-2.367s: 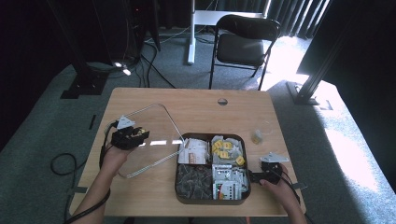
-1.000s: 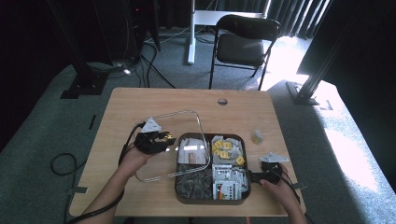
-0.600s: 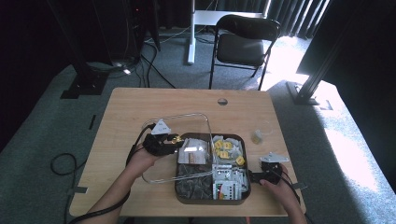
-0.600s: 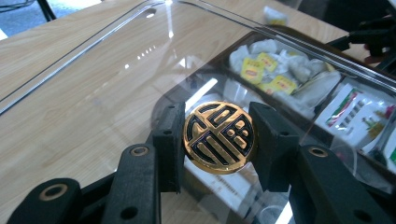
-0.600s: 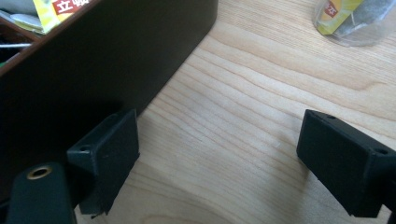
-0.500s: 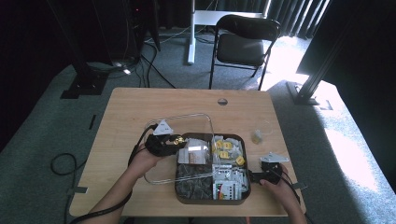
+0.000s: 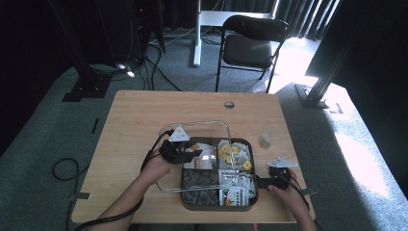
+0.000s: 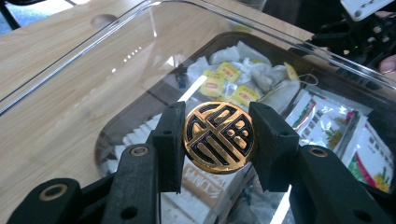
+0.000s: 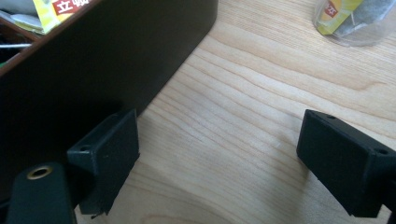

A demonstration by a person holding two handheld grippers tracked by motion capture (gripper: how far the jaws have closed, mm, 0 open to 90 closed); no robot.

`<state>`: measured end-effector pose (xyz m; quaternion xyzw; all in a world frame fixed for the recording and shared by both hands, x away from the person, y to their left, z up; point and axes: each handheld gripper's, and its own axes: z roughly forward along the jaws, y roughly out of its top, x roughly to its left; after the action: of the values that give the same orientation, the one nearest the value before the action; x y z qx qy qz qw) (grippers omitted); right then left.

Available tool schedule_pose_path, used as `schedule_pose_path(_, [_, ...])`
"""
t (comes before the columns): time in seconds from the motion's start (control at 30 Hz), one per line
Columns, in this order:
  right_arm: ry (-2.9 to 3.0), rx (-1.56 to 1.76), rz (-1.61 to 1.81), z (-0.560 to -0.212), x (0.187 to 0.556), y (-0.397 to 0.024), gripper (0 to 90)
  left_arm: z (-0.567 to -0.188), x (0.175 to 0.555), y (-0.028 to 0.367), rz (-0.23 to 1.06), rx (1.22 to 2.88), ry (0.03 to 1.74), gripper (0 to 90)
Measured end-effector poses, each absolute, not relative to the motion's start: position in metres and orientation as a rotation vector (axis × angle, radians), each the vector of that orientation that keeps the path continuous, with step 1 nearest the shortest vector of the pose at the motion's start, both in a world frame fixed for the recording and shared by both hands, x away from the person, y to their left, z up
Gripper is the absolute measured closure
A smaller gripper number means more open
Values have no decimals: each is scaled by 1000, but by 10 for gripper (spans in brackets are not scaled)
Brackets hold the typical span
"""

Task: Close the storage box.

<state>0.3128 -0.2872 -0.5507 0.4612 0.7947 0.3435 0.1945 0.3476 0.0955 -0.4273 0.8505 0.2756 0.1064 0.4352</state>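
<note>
left gripper [image 8: 219,140] clamped on lid knob [image 8: 219,137] | clear lid [image 7: 195,144] sits upper-left of your tray [image 7: 219,204], long axis crossways | right gripper [image 9: 219,158] open beside tray

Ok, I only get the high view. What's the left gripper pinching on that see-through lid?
Observer: The left gripper is shut on a round gold knob with a black pattern, fixed to the clear lid.
Operator: Is the right one holding anything?
Observer: No. The right gripper is open over bare table, with one jaw close beside the dark box.
Operator: What's in the little cup?
Observer: The cup holds a tea bag with a yellow tag.
</note>
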Motion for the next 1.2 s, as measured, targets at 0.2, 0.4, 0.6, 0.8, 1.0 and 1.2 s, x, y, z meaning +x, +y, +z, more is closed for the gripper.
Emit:
schedule_pose_path(0.2, [2228, 1294, 964, -551, 313, -287, 124, -426, 346, 85, 243, 2120, 659, 589])
schedule_pose_path(0.4, [2228, 1294, 964, -551, 313, -287, 124, -425, 344, 74, 226, 2123, 637, 589])
schedule_pose_path(0.6, [2231, 1290, 970, -551, 312, -288, 125, -428, 342, 64, 220, 2132, 621, 589])
schedule_pose_path(0.8, [2231, 1291, 969, -551, 312, -288, 125, -432, 342, 54, 196, 2154, 595, 589])
schedule_pose_path(1.0, [2230, 1291, 965, -551, 312, -288, 124, -434, 342, 44, 183, 2158, 588, 589])
schedule_pose_path(1.2, [2230, 1291, 968, -551, 312, -289, 124, -440, 341, 31, 175, 2178, 571, 589])
